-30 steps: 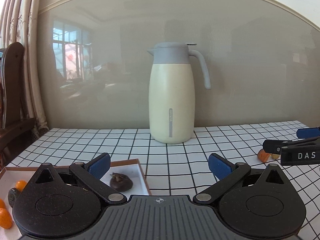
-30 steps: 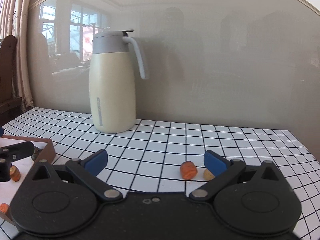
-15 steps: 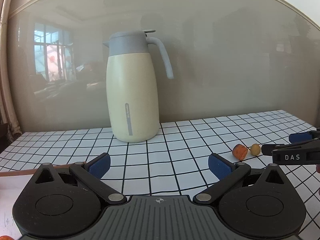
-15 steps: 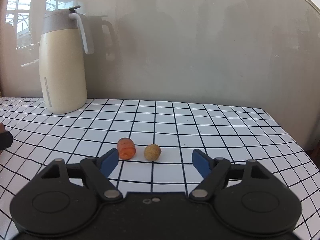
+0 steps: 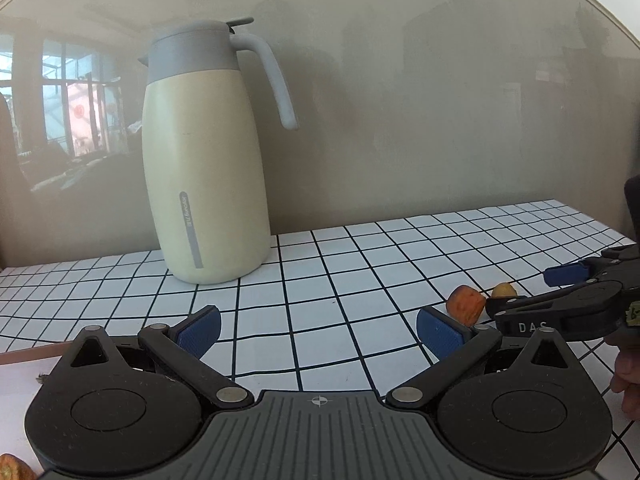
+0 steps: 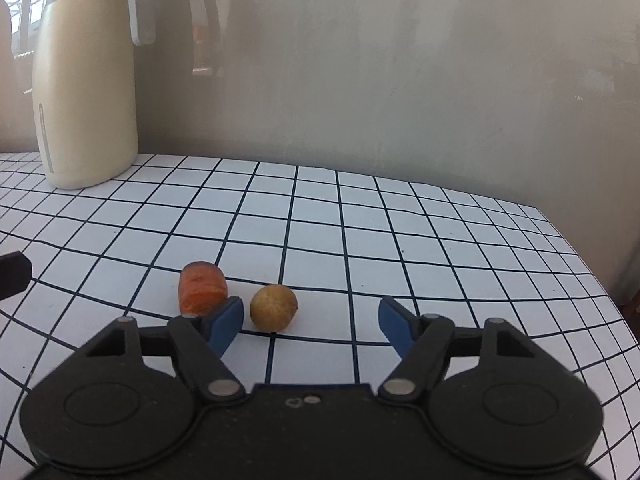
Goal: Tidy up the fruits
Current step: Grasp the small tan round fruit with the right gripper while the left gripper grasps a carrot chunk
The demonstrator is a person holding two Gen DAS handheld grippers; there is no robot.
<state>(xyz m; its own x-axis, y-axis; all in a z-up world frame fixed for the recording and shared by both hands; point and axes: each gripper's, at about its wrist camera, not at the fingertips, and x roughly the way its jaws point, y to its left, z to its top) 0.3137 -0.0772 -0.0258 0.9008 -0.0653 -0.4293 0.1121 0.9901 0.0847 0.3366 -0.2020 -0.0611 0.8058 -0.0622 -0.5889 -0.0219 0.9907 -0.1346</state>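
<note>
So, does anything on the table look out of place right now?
Two pieces lie loose on the checked tablecloth, away from the rest: an orange chunk and a small tan round fruit, side by side, apparently not touching. The right tongs are open just before them. The jug stands upright; nothing spilled.

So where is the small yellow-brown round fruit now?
In the right wrist view, the round fruit lies on the checked table, just right of the orange piece, ahead of the right gripper.

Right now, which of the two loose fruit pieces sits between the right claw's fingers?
The round yellowish-tan fruit, just ahead of the open right claw, untouched. The orange chunk lies beside it, outside the left finger.
</note>
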